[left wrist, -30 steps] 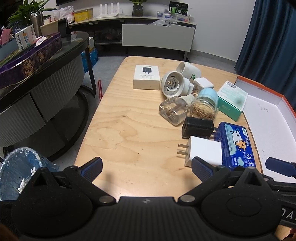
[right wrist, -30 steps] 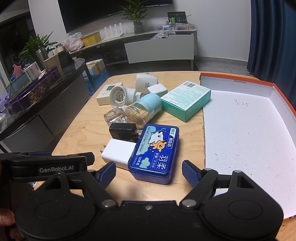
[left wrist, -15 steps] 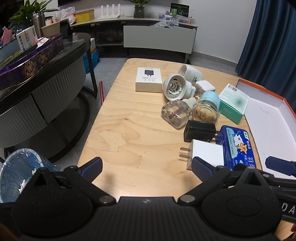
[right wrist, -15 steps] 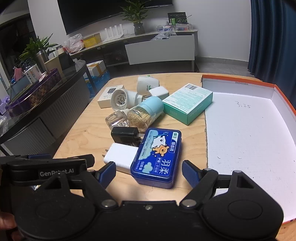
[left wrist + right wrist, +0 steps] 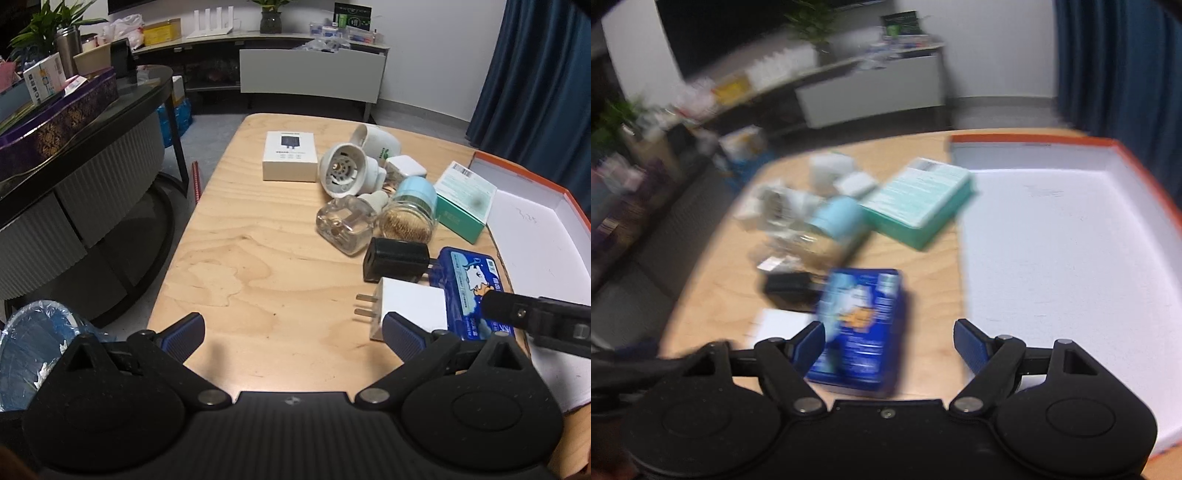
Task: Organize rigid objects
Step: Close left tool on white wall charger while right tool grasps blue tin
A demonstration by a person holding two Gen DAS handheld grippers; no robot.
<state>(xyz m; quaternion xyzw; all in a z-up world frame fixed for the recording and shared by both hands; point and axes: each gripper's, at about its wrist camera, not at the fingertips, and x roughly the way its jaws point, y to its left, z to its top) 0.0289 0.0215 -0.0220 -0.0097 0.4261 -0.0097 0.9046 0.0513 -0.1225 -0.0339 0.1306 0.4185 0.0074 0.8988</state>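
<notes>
- Left wrist view: the left claw (image 5: pixel 291 328) is hovering spread and empty over the near edge of the bench (image 5: pixel 258 254), much where it was a second ago, while the table clutter is now sitting slightly farther off.
- New in this view: the right claw's black finger (image 5: pixel 532 314) is reaching in from the right, over the near end of the blue tin (image 5: pixel 471 284); a moment ago only a blue tip was showing there.
- The white charger (image 5: pixel 410 306) is lying just left of the tin, prongs pointing left, with the black adapter (image 5: pixel 397 260) just beyond it.
- Readable writing: "3.25" is handwritten on the white floor of the orange-rimmed box lid (image 5: pixel 532 236); the tin's characters are too small to read.
- Right wrist view: the picture is smearing with motion, so the right claw (image 5: pixel 889 343) is travelling fast; half a second ago it was sharp.
- Its jaws are spread, and the blue tin (image 5: pixel 862 325) is sitting nearer between them, hugging the left finger, not yet pinched.
- That suggests the tin is the first pick, with the empty box lid (image 5: pixel 1067 236) immediately right as its likely home.
- The teal carton (image 5: pixel 919 199) is lying farther off; its print is blurring beyond reading.
</notes>
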